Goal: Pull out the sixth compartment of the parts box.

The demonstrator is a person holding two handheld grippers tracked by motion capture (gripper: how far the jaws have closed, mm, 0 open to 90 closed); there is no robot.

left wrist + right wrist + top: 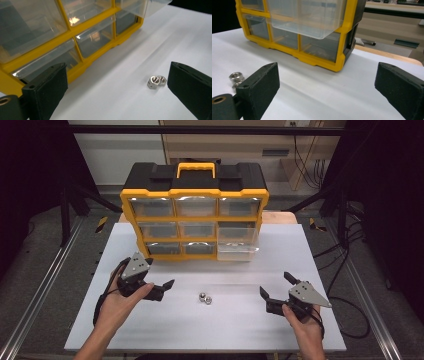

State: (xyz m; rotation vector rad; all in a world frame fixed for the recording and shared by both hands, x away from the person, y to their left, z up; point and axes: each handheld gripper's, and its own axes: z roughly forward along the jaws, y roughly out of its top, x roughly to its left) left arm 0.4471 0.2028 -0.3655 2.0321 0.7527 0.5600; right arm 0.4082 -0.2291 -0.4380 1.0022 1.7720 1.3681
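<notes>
So the high view sits above the person's edge of the white table, looking forward and down, far enough back to take in the whole tabletop and the yellow drawer cabinet at the far side. The left gripper view rides low and close over the table, angled across the cabinet's front toward the two metal nuts. The right gripper view is just as low, facing the cabinet's other front corner. All three share the cabinet and the nuts.
</notes>
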